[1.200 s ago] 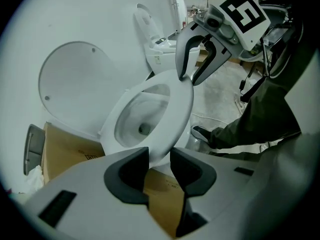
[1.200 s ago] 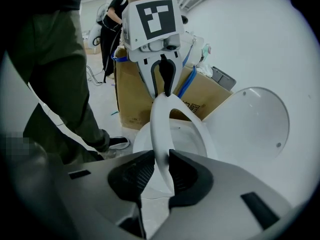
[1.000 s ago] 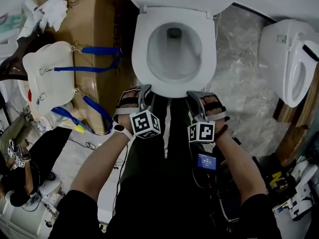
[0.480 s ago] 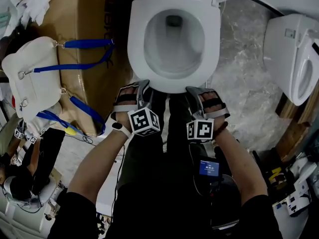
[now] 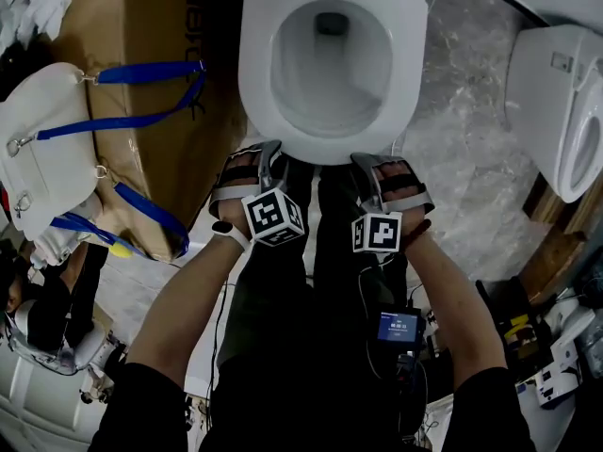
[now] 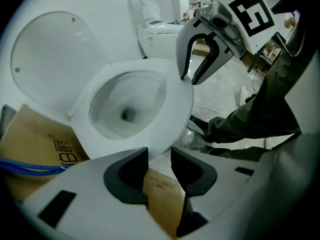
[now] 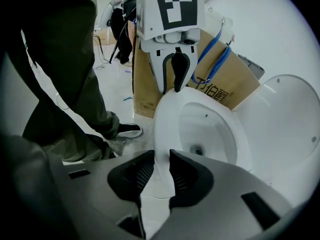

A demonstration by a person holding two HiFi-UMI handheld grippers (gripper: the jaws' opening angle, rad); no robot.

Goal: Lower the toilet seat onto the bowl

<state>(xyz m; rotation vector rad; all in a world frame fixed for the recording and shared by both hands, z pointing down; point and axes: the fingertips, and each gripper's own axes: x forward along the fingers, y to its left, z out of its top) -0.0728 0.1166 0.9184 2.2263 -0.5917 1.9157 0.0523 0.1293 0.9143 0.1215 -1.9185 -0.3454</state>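
The white toilet seat (image 5: 254, 78) lies flat on the bowl (image 5: 330, 64), and the lid (image 6: 50, 49) stands up behind it. Both grippers are at the seat's front rim. My left gripper (image 5: 270, 158) is open. In the left gripper view its jaws (image 6: 159, 156) stand apart just short of the rim (image 6: 175, 109), with nothing pressed between them. My right gripper (image 5: 369, 163) straddles the rim. In the right gripper view the seat's edge (image 7: 162, 134) fills the narrow gap between its pads (image 7: 161, 159). From there the left gripper (image 7: 176, 86) shows with its tips just above the rim.
A cardboard box (image 5: 122, 26) with a white, blue-strapped bag (image 5: 38, 149) stands left of the toilet. A second toilet (image 5: 565, 111) is at the right on the marble floor (image 5: 462, 158). My dark trouser legs (image 5: 311, 281) stand right before the bowl. Cables and gear lie at the lower right.
The head view has drifted, so the toilet sits higher and the box closer in. Both grippers stay at the seat's front rim, and the seat lies flat in every frame.
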